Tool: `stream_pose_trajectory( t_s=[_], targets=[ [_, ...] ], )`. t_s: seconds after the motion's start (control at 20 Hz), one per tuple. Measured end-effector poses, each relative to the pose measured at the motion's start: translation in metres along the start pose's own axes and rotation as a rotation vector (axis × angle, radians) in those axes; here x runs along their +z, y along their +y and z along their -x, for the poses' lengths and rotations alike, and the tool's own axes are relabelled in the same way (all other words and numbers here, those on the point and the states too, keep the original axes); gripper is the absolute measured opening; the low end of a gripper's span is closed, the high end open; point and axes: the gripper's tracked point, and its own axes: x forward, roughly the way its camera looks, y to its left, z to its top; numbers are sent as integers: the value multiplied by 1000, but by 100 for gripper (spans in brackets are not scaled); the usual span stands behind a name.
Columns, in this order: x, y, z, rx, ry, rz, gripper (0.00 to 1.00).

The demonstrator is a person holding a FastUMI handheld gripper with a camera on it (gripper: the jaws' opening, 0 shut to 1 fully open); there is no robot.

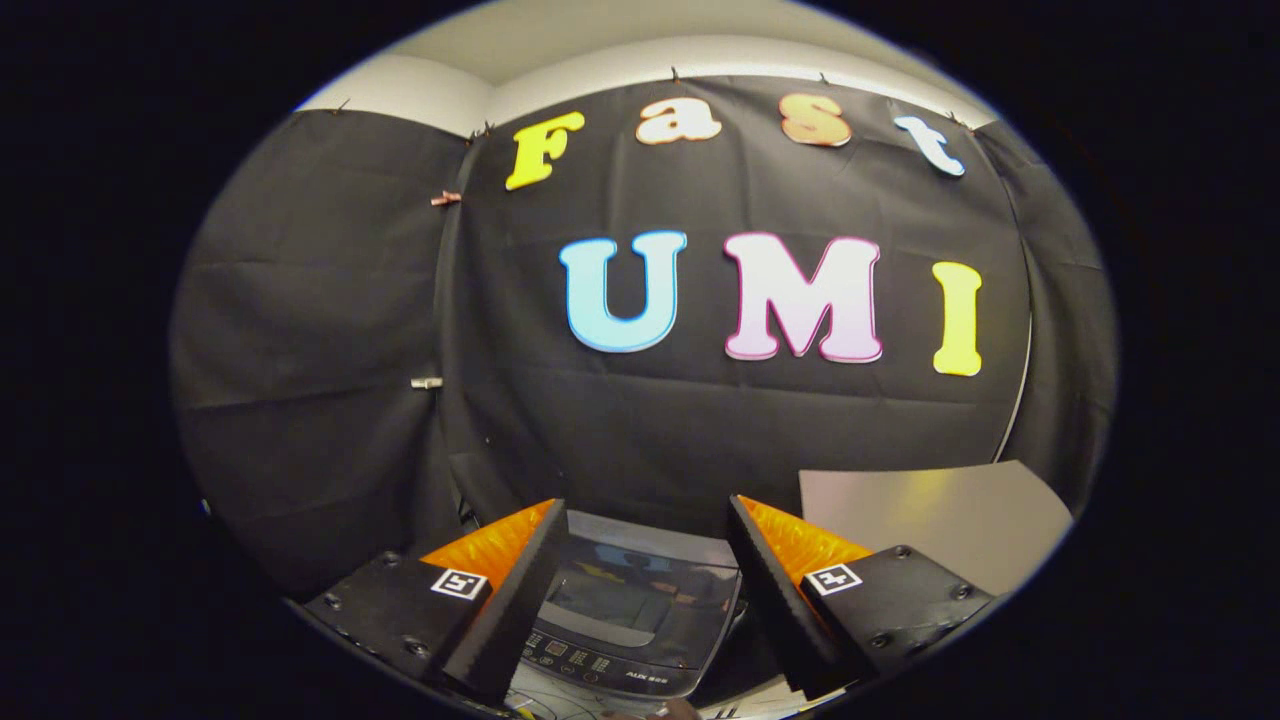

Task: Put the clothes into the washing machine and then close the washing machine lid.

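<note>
Overhead now: gripper (645, 590) held above the washing machine (640, 620), fingers spread wide apart, nothing between them. Both orange-and-black fingers (500, 590) straddle the machine, one to each side of its top, so the lid sits in the gap below them.

Lid (650, 580) appears to lie flat and closed; its dark glossy panel reflects the booth wall. Control strip (590, 662) sits on the machine's near edge, closest to the fingers.

Clothes: cannot see any garment around the machine. Whether they are already inside cannot be told through the reflective lid.

Grey board (930, 520) stands just beyond and to the right of the machine, against the cloth.

Judgement: the high, centred hold over the machine with jaws wide reads as either a start pose or a finish pose. If the lid is indeed down and laundry loaded, the task is near its end; if not, the lid must be lifted first.

Risk: the smooth lid offers little purchase for the wide fingertips.
</note>
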Motion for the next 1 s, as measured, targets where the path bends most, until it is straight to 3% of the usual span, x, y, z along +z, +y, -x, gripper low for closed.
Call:
stream_pose_trajectory(
  t_s=[0.35,0.65,1.0],
  targets=[
    [48,-27,96,-7,-152,13,99],
    [61,-70,160,-104,-248,24,98],
    [41,-108,204,-222,-259,31,98]
  ],
)
